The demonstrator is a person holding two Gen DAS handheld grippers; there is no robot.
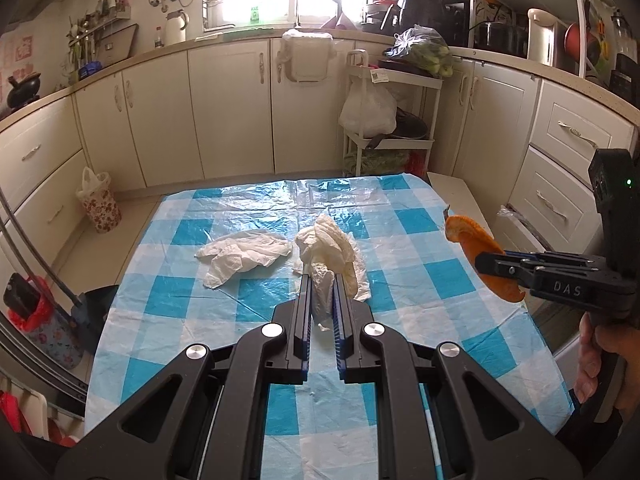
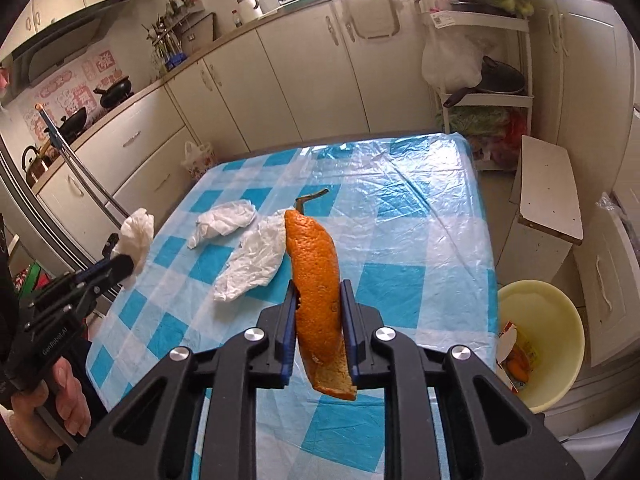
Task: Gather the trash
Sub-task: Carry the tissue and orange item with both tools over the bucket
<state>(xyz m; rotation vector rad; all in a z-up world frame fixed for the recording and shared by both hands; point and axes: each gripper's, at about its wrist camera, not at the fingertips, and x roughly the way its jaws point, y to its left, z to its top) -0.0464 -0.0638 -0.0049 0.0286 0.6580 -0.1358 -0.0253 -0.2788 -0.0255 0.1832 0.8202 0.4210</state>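
Left gripper [image 1: 322, 280] pinches a crumpled white tissue [image 1: 326, 248], jaws nearly together on it, held above the blue-and-white checked table [image 1: 400, 240]. Right gripper [image 2: 318, 288] is clamped on a long strip of orange peel [image 2: 316, 280], lifted clear of the cloth.

Seen only from the right wrist view: a pale yellow basin [image 2: 560, 320] on the floor just beside the table's right edge, with orange scraps and a bit of packaging inside; a white stool [image 2: 548, 188] behind it; a small dark stem [image 2: 310, 198] lying on the cloth beyond the peel; the hand [image 2: 68, 396] gripping the left tool's handle.

Seen only from the left wrist view: a bright window over the sink and a shelf rack of appliances at far right; the hand [image 1: 596, 364] on the right tool's handle.

Count of tissues: three. One in the left gripper, two loose on the cloth, a flatter one [image 2: 224, 222] farther left and a larger one [image 2: 252, 264] near the peel. Peel strips: one. Stems: one. A flowered bin [image 1: 102, 200] with a bag liner stands on the floor left of the table.
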